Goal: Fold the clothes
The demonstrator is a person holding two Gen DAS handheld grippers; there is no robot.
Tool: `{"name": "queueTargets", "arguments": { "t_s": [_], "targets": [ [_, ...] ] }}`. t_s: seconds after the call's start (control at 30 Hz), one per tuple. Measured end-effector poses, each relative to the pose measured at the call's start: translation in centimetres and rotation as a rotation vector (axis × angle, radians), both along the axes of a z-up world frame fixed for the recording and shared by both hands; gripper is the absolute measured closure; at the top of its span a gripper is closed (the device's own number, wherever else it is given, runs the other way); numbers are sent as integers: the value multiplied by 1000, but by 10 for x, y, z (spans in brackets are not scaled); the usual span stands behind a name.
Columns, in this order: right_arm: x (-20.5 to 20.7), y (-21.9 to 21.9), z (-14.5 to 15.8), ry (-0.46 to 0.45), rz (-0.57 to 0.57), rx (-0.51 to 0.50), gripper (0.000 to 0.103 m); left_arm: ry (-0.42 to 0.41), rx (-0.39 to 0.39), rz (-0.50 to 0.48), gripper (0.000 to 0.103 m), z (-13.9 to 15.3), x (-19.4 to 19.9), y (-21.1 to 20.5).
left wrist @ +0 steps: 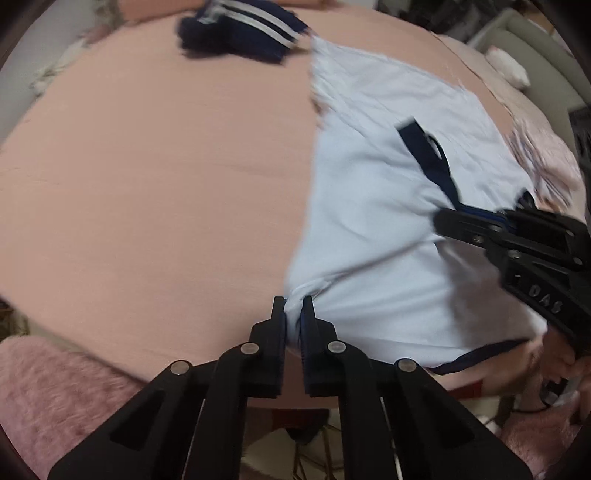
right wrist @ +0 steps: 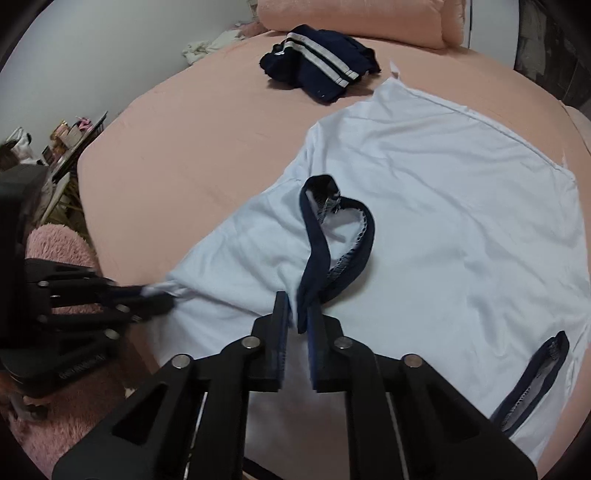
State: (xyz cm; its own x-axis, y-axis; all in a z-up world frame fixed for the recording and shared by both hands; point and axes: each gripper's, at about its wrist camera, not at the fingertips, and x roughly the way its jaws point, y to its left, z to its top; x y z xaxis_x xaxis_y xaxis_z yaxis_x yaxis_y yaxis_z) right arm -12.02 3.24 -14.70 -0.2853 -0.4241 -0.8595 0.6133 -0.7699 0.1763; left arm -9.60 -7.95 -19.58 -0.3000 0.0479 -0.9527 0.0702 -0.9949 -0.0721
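A pale blue shirt (right wrist: 443, 206) lies spread on a pink bed (right wrist: 184, 155), its hem toward the far side and its navy collar (right wrist: 334, 236) standing up in a loop near the middle. The right claw (right wrist: 299, 314) is clamped on the near end of that collar, navy trim and a little pale cloth pinched between its blue pads. The left claw (left wrist: 294, 314) is clamped on a bunched corner of the shirt at the near left edge; in the right wrist view this grip is blurred and the fingertips are hard to make out. A navy-edged sleeve opening (right wrist: 532, 384) shows at the lower right, its near end cut off by the fisheye rim. In the left wrist view the right claw's body covers the collar's near end, and part of a hand (left wrist: 554, 358) shows below it, blurred. Well apart from the shirt, near the far side of the bed, sits a crumpled navy garment (right wrist: 317, 70) with white stripes; its kind cannot be told. A pink pillow (right wrist: 354, 22) lies beyond it. A pink fluffy rug (left wrist: 55, 391) lies beside the bed.
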Motion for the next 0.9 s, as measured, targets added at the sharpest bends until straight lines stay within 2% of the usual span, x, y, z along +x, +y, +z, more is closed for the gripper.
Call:
{"name": "queueTargets", "arguments": {
  "t_s": [0.17, 0.27, 0.37, 0.4, 0.47, 0.57, 0.63, 0.77, 0.87, 0.9],
  "targets": [
    [-10, 12, 13, 33, -55, -5, 97, -12, -61, 16, 93, 2, 3, 4],
    [-16, 26, 3, -24, -95, 13, 97, -19, -95, 26, 85, 4, 4, 6],
    [-18, 36, -21, -107, -109, 25, 94, 15, 71, 49, 70, 20, 8, -12],
    [-18, 40, -19, -106, -122, 8, 90, 34, 129, 58, 70, 26, 10, -19],
    [-19, 48, -13, -101, -151, -28, 75, 87, 136, 49, 70, 39, 9, -23],
    [-20, 59, 0, -61, -204, -69, 75, 165, 147, 34, 70, 58, 7, -29],
    [-21, 61, 8, -37, -217, -86, 75, 147, 161, -3, 70, 51, -2, -23],
    [-21, 42, 0, -42, -168, -39, 75, 151, 131, -46, 70, 48, -16, -13],
    [-23, 40, -22, -72, -176, 73, 75, 155, 109, -78, 67, 45, -27, -6],
    [-23, 45, -20, -79, -182, 63, 75, 156, 102, -89, 66, 44, -30, -4]
  ]
}}
